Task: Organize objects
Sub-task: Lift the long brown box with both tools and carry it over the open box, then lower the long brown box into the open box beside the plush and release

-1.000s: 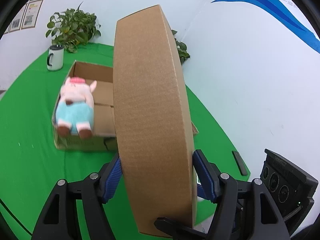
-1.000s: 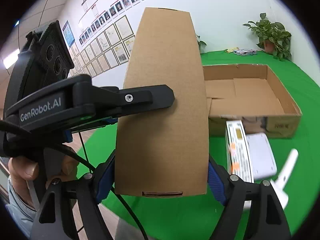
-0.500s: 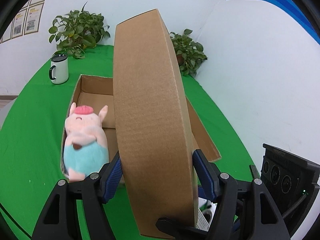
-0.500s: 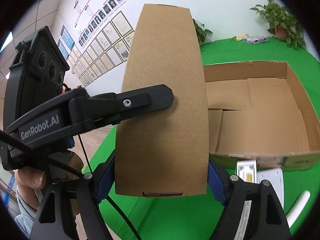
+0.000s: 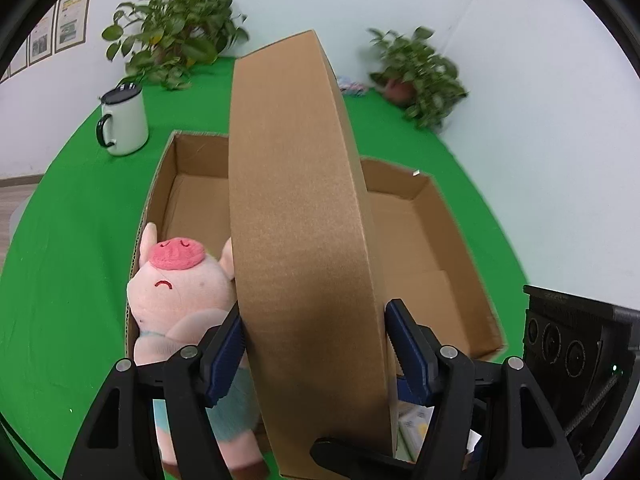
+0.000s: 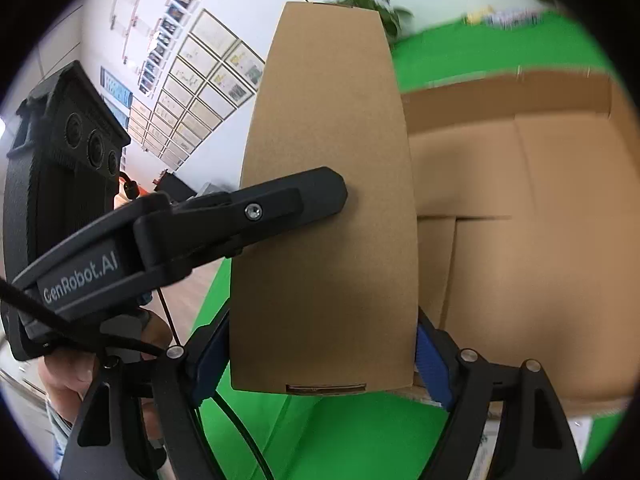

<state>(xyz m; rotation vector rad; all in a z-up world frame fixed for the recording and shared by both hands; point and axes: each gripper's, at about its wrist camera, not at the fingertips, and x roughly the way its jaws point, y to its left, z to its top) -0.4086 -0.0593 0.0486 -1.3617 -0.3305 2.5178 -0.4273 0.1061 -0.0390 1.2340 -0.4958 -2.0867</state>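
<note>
While the open carton [image 5: 460,264] sits on the green table [image 5: 60,240], both grippers carry a flat cardboard box [image 5: 304,240] on edge above it: stiff, light, best clamped across its faces. Left gripper [image 5: 314,354] and right gripper [image 6: 320,360] angle downward, each pinching it.

The left gripper [image 5: 314,354] is clamping a flat brown cardboard box [image 5: 296,216] on edge between its blue pads, above an open shallow cardboard tray [image 5: 452,248] lying on the green worktop [image 5: 68,232]. A pink plush pig [image 5: 180,292] is leaning at the tray's near left corner. A white mug [image 5: 124,120] is standing far left, near two potted plants [image 5: 176,46].
</note>
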